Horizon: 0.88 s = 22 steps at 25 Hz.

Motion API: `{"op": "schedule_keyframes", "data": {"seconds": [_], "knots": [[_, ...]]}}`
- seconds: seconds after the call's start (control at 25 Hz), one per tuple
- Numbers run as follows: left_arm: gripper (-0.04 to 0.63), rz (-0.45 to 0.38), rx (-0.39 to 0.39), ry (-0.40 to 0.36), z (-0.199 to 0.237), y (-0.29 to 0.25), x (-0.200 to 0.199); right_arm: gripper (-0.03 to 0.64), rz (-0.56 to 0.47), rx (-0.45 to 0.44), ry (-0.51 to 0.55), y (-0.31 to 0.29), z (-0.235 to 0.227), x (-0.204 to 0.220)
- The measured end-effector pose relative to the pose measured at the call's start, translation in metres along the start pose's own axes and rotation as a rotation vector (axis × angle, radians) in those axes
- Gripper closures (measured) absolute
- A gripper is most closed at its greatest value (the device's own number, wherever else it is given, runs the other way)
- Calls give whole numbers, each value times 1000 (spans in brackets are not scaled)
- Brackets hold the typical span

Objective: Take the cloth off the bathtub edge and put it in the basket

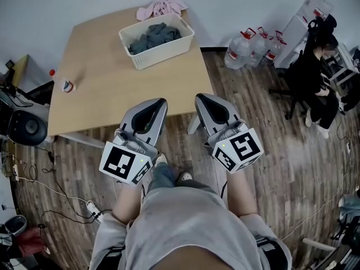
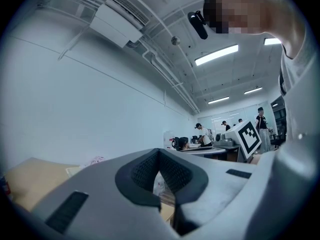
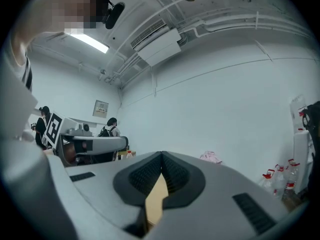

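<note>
Pink cloth (image 1: 162, 5) lies crumpled at far surface (image 1: 107, 77) edge, behind basket (image 1: 163, 54) (grey cloth (image 1: 153, 37) inside). Probably soft, light, limp: pinch raised fold. Left tool (image 1: 159, 102), right tool (image 1: 201, 98) both clenched, empty.

Ahead of the left gripper (image 1: 159, 102), the basket (image 1: 147, 55) hides the lower part of the grey cloth (image 1: 154, 37) behind its near wall, and its far rim covers part of a pink cloth (image 1: 163, 5). Off to that gripper's left, a small thing (image 1: 67, 86) on the table (image 1: 107, 94) is too small for us to name. In the right gripper view, the right gripper (image 3: 161, 158) blocks all but a sliver of table with its own body
</note>
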<state>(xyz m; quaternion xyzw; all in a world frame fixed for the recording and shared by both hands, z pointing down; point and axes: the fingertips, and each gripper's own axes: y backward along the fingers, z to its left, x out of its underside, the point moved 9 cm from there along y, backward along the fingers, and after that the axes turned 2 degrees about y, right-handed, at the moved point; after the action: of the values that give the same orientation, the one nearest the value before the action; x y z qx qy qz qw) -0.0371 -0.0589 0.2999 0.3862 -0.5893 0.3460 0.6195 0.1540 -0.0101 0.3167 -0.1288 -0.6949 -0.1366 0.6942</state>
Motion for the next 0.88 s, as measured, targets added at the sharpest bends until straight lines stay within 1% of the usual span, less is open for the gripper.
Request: {"op": "schedule_keyframes", "data": {"seconds": [0.24, 0.88], "knots": [[597, -2, -4, -5, -15, 7, 0, 607, -12, -14, -6, 14, 7, -1], [597, -8, -4, -16, -25, 11, -6, 607, -31, -31, 0, 22, 12, -7]]}}
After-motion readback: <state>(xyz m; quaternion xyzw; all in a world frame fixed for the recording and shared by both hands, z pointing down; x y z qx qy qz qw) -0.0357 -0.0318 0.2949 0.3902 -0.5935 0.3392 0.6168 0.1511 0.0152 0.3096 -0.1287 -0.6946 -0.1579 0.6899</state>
